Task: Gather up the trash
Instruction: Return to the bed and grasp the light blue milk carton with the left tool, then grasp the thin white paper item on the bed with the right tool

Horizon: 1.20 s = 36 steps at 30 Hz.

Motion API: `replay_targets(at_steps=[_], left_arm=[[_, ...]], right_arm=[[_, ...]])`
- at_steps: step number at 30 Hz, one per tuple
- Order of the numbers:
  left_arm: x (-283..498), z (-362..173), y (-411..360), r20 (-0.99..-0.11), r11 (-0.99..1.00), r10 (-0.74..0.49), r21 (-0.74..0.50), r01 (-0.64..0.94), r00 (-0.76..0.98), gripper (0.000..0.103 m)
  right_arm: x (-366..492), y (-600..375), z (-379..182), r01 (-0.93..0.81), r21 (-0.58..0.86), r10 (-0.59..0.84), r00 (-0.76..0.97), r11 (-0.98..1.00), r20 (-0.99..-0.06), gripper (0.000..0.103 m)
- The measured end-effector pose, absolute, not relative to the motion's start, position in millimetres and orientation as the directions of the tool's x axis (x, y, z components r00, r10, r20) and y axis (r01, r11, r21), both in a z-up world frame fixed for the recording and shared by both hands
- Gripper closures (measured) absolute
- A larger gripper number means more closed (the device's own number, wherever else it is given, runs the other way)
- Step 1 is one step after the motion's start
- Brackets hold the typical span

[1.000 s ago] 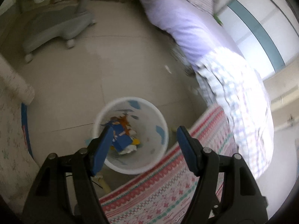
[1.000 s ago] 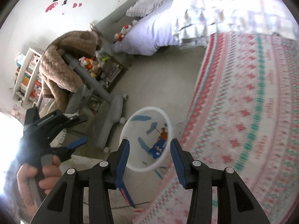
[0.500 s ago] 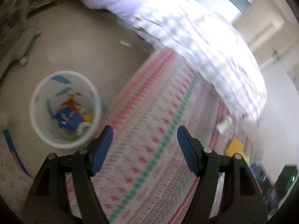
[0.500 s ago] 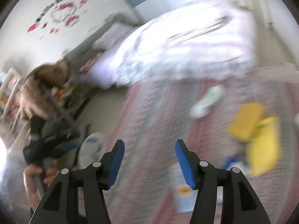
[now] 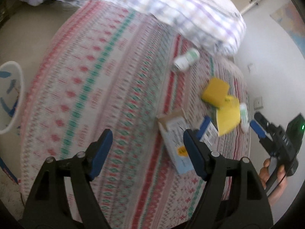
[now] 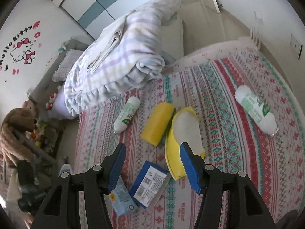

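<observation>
On the bed [image 6: 238, 80] lie two white bottles with green labels, one [image 6: 127, 114] beside the blanket and one [image 6: 255, 110] well apart to the right. There is one yellow sponge [image 6: 157, 123], one yellow packet [image 6: 183, 141], one blue-and-white carton [image 6: 149, 187] and one pale blue box [image 6: 122, 198]. One folded checked blanket [image 6: 122, 57] sits at the bed's far end. One white bin [image 5: 9, 97] stands on the floor.

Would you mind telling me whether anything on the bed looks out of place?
Yes: litter lies scattered on the patterned bedspread: two white bottles on their sides, a yellow sponge, a yellow tray, a blue box and a light-blue carton.
</observation>
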<state>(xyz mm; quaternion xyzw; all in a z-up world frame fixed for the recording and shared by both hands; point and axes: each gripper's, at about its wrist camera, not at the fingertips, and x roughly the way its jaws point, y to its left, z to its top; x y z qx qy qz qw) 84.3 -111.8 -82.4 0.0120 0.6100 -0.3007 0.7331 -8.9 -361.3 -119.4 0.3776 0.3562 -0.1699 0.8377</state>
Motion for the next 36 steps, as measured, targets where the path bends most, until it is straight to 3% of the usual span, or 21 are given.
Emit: replay_targets(at_steps=[7, 28, 31, 33, 36], left_arm=[[56, -110, -154, -0.906, 0.780, -0.419, -0.393, 0.486, -0.060, 0.026], [44, -145, -206, -0.911, 0.767, -0.409, -0.379, 0.518, -0.061, 0.026], [43, -146, -208, -0.912, 0.766, -0.406, -0.374, 0.523, -0.058, 0.029], [45, -145, -204, -0.916, 0.765, -0.398, -0.362, 0.532, -0.050, 0.039], [46, -145, -202, -0.915, 0.763, -0.400, -0.365, 0.534, -0.053, 0.039]], right_arm=[[-29, -383, -127, 0.605, 0.532, -0.040, 0.682, 0.592, -0.731, 0.043], [-34, -385, -128, 0.598, 0.557, -0.021, 0.692, 0.576, -0.722, 0.043], [-34, -384, -128, 0.597, 0.558, -0.020, 0.693, 0.577, -0.721, 0.043], [-34, -384, -128, 0.597, 0.557, -0.020, 0.692, 0.578, -0.721, 0.043], [-34, -384, -128, 0.597, 0.557, -0.019, 0.692, 0.577, -0.722, 0.043]])
